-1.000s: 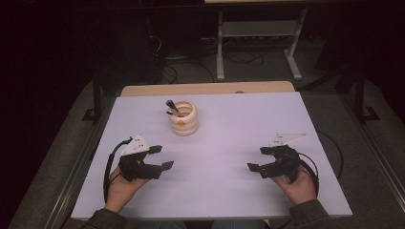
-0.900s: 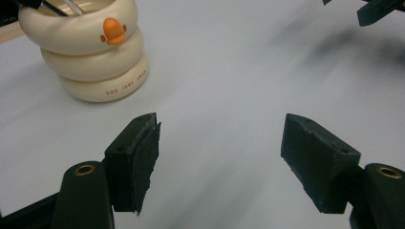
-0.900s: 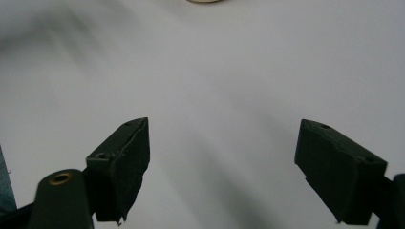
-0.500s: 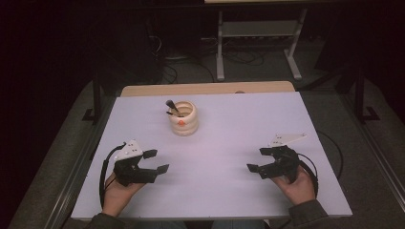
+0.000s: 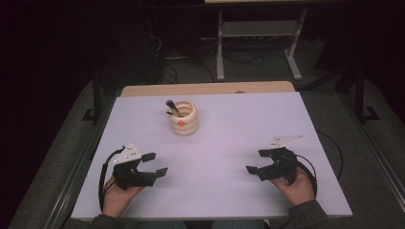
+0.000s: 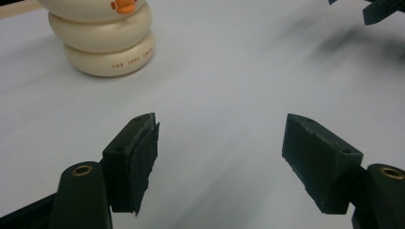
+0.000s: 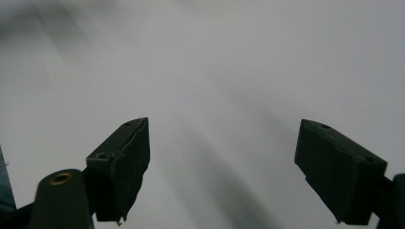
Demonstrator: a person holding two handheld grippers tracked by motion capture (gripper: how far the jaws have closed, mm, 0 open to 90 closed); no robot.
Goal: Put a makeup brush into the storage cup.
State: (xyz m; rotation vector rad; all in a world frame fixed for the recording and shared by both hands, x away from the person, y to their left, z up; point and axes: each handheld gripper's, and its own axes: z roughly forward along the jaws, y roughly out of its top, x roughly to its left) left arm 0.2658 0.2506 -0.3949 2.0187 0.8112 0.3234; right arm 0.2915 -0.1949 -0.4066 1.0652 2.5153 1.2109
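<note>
Likely, with both the left gripper [image 5: 155, 163] and right gripper [image 5: 257, 161] spread empty near the front edge, a careless reach topples the cream ribbed ceramic brush pot [image 5: 184, 117] near the back edge.

From my left hand-held gripper's view, the cream ringed pot [image 6: 102, 36] on the far left of the worktop carries one line of small brown capitals along its lowest ring. It begins "THE" and runs to two more short words, too small and soft for me to read with certainty. An orange mark [image 6: 125, 5] sits above it, without lettering.
</note>
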